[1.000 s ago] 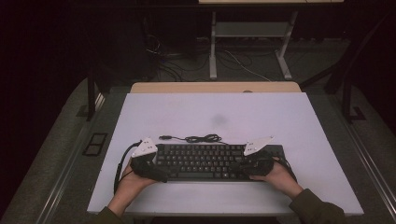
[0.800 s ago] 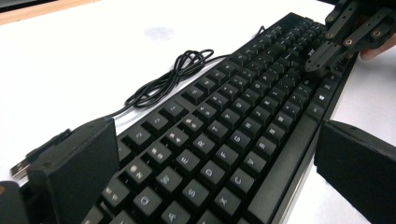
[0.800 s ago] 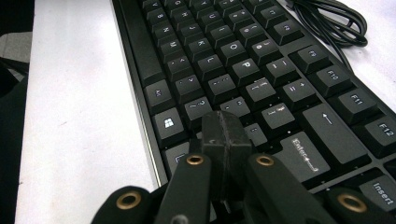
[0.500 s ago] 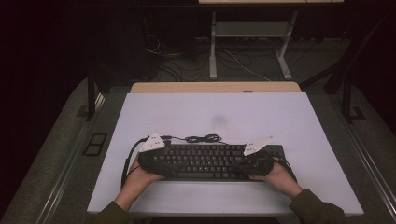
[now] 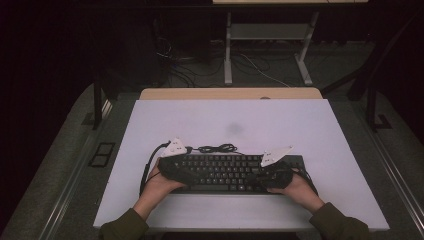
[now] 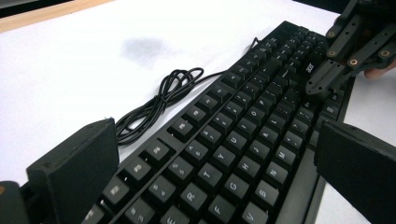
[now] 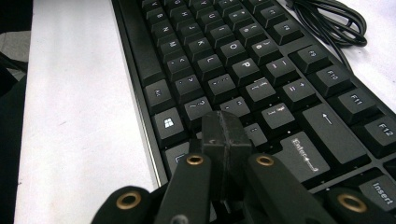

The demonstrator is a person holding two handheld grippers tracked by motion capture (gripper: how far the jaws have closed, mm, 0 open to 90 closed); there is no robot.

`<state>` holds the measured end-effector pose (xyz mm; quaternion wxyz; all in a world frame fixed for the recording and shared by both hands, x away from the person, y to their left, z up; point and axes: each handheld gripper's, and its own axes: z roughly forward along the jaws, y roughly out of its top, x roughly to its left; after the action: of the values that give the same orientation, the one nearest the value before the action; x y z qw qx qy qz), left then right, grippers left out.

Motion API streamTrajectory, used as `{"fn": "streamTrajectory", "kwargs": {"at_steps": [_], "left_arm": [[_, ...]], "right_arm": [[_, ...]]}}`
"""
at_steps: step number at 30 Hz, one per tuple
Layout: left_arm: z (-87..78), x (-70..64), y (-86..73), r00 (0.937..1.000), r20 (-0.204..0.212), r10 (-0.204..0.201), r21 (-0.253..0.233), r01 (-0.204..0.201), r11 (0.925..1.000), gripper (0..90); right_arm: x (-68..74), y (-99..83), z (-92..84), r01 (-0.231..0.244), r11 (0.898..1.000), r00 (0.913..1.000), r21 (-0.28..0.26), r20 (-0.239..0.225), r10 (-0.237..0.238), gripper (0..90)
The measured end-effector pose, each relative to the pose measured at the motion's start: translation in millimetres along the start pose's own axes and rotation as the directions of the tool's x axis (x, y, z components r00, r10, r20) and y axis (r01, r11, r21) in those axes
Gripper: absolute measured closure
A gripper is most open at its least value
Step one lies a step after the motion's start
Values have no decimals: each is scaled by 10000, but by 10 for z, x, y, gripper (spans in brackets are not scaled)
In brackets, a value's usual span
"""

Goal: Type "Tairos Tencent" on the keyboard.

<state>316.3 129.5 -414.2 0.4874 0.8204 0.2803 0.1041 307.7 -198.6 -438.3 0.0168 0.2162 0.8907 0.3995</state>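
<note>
Keyboard (image 5: 227, 172): black, we saw it flat on the white table (image 5: 300, 125), near the front edge, betw. both hands.
Cable (image 5: 217, 148): coiled just behind the kbd's back edge.
Left gripper (image 6: 210, 154): we held it over the kbd's left end, jaws wide apart, nothing pinched; keys showed betw. them.
Right gripper (image 7: 223, 126): jaws closed together, empty, tips over keys at the right end, nr Enter.

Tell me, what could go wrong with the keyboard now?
The right gripper, shut, rests its tip on the keyboard; it might press a wrong key or slip. The left gripper has open jaws over the keys, holding nothing, so the keyboard could slide. The coiled cable behind could snag.
</note>
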Motion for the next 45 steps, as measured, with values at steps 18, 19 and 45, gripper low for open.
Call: {"fn": "streamTrajectory", "kwargs": {"at_steps": [18, 19, 45], "left_arm": [[204, -22, 94, 9996, 272, 44, 94, -46, 9999, 119], [205, -14, 87, 9996, 287, 47, 133, -51, 9999, 137], [239, 38, 12, 9966, 828, 42, 1459, -163, 9892, 888]], "right_arm": [[4, -1, 1, -5, 10000, 10000, -13, -2, 5, 893], [3, -1, 0, 9, 10000, 10000, -6, 16, -9, 892], [23, 8, 8, 83, 10000, 10000, 53, -20, -83, 893]]}}
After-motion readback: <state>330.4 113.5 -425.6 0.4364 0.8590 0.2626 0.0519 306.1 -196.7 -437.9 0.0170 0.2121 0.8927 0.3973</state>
